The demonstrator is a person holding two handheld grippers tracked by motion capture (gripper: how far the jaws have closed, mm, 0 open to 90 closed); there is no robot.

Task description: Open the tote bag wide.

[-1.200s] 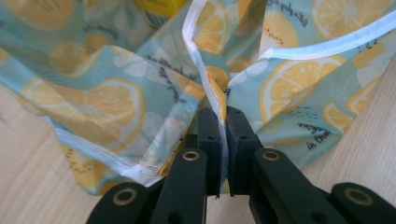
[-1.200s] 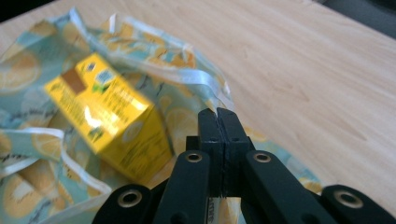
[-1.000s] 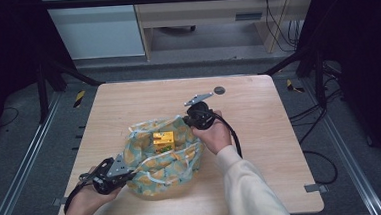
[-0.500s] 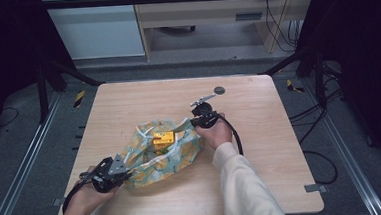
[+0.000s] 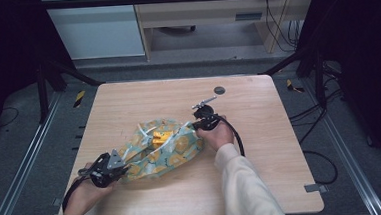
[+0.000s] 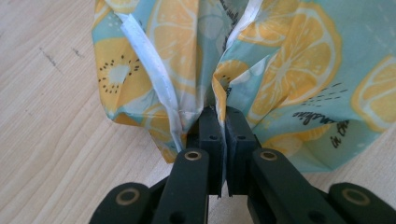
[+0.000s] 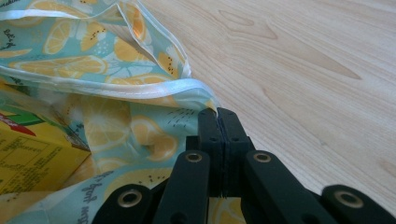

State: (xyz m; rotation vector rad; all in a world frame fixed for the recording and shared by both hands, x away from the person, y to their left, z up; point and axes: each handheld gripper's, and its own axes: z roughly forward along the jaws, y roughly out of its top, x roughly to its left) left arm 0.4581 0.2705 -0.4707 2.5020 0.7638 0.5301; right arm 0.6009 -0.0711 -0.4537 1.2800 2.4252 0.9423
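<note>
Lemon-print fabric makes up the soft drawstring bag [image 5: 163,149] lying near the middle of the wooden table [image 5: 260,133], slightly toward six o'clock. At its eight o'clock corner the left gripper [image 5: 118,168] is clamped on the cloth beside the white-trimmed hem [image 6: 154,70], and at two o'clock the right gripper [image 5: 196,127] pinches the rim just beside the yellow carton [image 5: 160,137] inside. Thin and limp, the bag will likely sag and slide, so the stitched hem looks the surest hold.
</note>
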